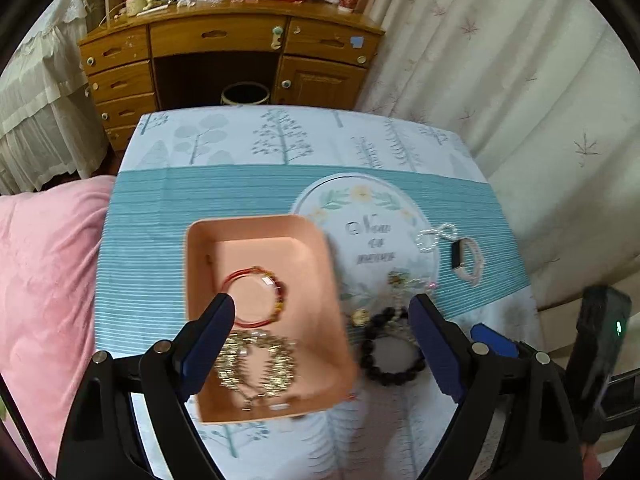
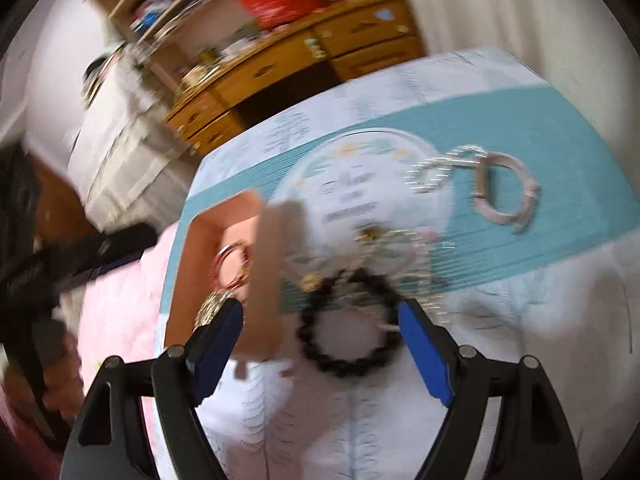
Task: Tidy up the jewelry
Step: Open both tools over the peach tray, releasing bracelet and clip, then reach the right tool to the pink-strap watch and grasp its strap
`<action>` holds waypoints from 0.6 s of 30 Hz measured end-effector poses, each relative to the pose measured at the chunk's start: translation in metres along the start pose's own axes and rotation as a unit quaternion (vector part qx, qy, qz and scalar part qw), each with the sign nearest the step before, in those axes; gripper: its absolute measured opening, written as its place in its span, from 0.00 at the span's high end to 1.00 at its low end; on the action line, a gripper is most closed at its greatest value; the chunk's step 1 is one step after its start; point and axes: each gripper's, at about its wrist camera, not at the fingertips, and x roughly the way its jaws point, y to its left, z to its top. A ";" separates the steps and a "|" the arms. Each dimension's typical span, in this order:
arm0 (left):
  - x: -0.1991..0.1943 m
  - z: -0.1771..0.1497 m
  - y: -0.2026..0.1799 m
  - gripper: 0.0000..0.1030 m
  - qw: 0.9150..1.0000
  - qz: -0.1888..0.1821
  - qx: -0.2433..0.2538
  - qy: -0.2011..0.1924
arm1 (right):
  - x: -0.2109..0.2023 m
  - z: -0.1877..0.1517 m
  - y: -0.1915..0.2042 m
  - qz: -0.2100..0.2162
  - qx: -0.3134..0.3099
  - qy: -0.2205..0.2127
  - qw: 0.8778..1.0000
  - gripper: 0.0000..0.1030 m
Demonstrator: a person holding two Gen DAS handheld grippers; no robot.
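The left gripper (image 1: 320, 320) hovers wide open and empty over a peach tray (image 1: 320, 280) on the table (image 1: 160, 208). In the tray lie a red cord bracelet (image 1: 256, 296) at the far side and a gold chain necklace (image 1: 256, 364) nearer. Just right of the tray, a black bead bracelet (image 1: 392, 356) lies on the cloth, touching a tangle of silvery chain (image 1: 404, 284). Farther right sit a pearl bracelet (image 1: 434, 238) and a white-strapped watch (image 1: 468, 260). The right gripper (image 2: 320, 316) is also spread wide, holding nothing, above the black bead bracelet (image 2: 348, 328). Script inside the cloth's round floral emblem (image 1: 368, 236) is too blurred to read.
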 end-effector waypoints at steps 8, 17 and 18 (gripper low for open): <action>-0.002 -0.005 -0.044 0.15 0.999 -0.001 -0.038 -0.011 | -0.018 0.040 -0.060 -0.029 0.041 0.006 0.999 0.21; 0.039 -0.049 -0.093 0.15 0.993 0.014 -0.114 0.026 | 0.002 0.069 -0.102 -0.036 0.056 0.055 0.996 0.21; 0.046 -0.054 -0.096 0.15 0.992 0.027 -0.123 0.027 | 0.007 0.072 -0.108 -0.036 0.069 0.063 0.995 0.21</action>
